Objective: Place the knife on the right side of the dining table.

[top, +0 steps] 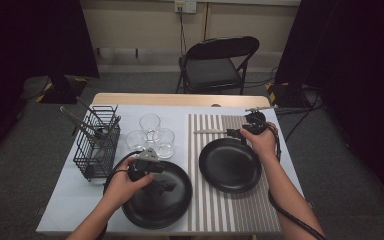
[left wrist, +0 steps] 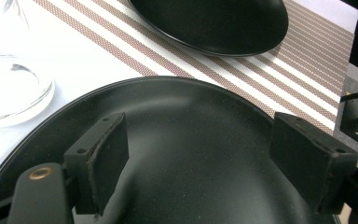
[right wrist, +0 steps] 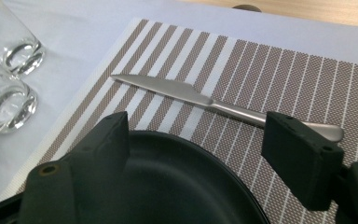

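Two black plates lie side by side on the table. My left gripper (top: 161, 186) hangs open just above the left plate (top: 180, 207), and in the left gripper view (left wrist: 198, 158) its jaws stand wide apart over the plate's bare bowl (left wrist: 191, 112). The right plate (top: 230, 167) rests on a striped placemat (top: 230, 212). My right gripper (top: 235, 133) is open at that plate's far rim (right wrist: 177, 186), with nothing between the pads. A silver knife (right wrist: 177, 91) lies flat on the mat just beyond the rim, also seen from above (top: 209, 131).
Three clear glasses (top: 152, 135) stand left of the mat. A black wire rack (top: 97, 145) with utensils sits at the table's left side. A folding chair (top: 220, 62) stands behind the far edge. Cables trail from both grippers.
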